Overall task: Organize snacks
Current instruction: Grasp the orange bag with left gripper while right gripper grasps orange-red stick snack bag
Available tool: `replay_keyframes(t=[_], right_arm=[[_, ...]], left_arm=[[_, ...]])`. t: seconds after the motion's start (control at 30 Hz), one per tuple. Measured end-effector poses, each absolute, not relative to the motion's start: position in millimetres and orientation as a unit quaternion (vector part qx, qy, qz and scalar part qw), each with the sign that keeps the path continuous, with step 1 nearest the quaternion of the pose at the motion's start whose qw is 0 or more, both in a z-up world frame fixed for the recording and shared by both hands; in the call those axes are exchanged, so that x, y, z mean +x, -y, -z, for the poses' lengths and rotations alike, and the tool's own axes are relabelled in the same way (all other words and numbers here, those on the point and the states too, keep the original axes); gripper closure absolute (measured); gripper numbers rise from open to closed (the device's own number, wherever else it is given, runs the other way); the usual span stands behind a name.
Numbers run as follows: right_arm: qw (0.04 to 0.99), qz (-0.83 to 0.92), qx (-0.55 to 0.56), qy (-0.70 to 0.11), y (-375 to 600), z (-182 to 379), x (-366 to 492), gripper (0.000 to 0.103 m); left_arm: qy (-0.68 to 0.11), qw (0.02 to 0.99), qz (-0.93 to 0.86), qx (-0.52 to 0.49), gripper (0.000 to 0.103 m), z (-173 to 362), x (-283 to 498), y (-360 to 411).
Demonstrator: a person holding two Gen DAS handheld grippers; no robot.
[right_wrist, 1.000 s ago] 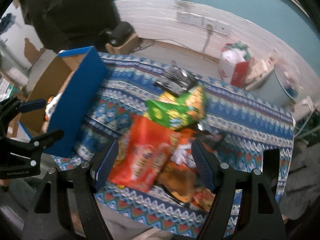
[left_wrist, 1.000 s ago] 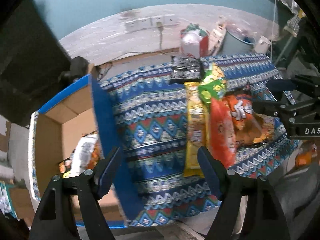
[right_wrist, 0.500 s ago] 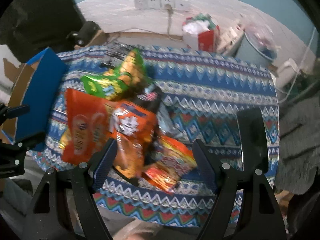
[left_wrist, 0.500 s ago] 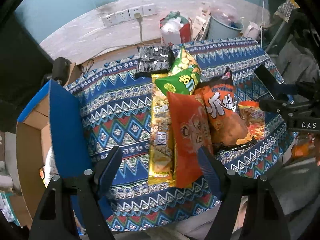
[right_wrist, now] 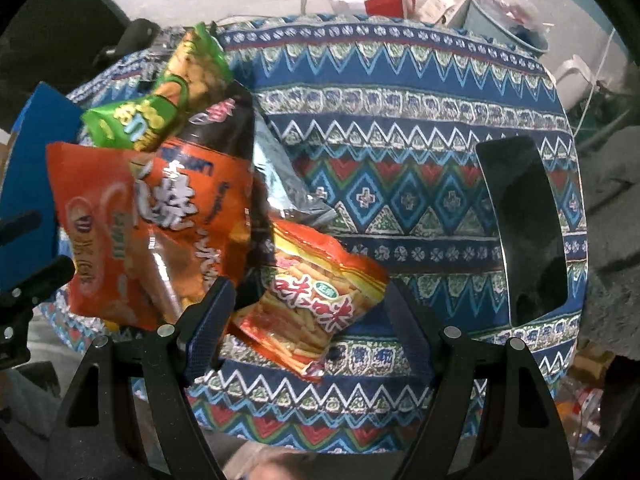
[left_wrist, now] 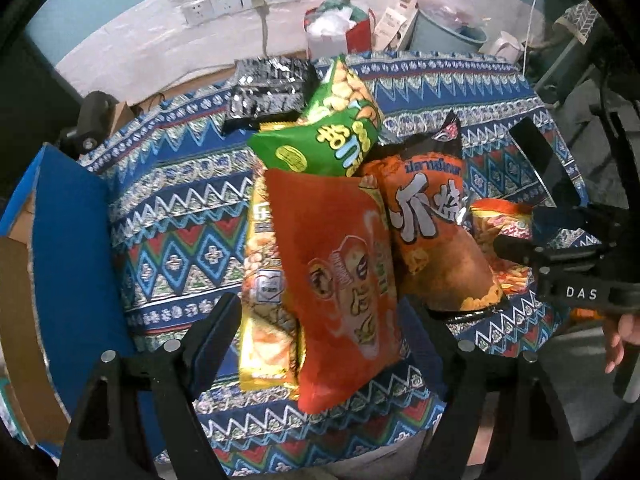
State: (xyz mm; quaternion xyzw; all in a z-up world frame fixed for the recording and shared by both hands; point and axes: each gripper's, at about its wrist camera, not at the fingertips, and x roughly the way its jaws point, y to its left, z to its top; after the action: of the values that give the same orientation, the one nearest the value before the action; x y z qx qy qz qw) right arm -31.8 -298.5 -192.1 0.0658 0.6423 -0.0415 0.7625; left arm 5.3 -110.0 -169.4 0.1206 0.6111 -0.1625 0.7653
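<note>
While both tools gape (empty), glossy crinkled snack bags (left_wrist: 340, 280) overlap, patterned woven cloth (right_wrist: 400, 128).

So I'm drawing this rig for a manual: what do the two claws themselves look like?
Both are matte black plastic frames with triangular cut-outs and silver screw heads. Each finger ends in a dark blue ribbed pad. The left claw and right claw look alike. The right one's body carries white "DAS" lettering. No cables show; bare fingers show behind it.
</note>
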Motion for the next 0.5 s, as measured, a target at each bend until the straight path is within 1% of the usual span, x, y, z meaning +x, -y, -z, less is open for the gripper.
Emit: replay_keyframes(t=[0.37, 0.4, 0.43, 0.47, 0.5], right_arm=[[0.739, 0.059, 0.083, -0.666, 310.7, 227.4, -22.7, 0.026], [0.738, 0.060, 0.085, -0.667, 313.4, 229.2, -22.9, 0.026], [0.737, 0.060, 0.085, -0.668, 314.7, 231.1, -22.7, 0.026], [0.736, 0.060, 0.083, -0.669, 315.7, 232.3, -22.5, 0.026], [0.735, 0.059, 0.081, -0.670, 315.3, 233.8, -20.1, 0.026]], left_arm=[[-0.624, 0.752, 0.168, 0.134, 0.021, 204.2, 16.6, 122.6], [-0.623, 0.752, 0.170, 0.133, 0.025, 205.1, 16.6, 122.5], [-0.622, 0.752, 0.175, 0.130, 0.033, 205.5, 17.2, 122.3], [-0.623, 0.750, 0.184, 0.123, 0.037, 206.1, 17.1, 121.9], [-0.626, 0.748, 0.190, 0.117, 0.044, 207.2, 16.4, 122.0]])
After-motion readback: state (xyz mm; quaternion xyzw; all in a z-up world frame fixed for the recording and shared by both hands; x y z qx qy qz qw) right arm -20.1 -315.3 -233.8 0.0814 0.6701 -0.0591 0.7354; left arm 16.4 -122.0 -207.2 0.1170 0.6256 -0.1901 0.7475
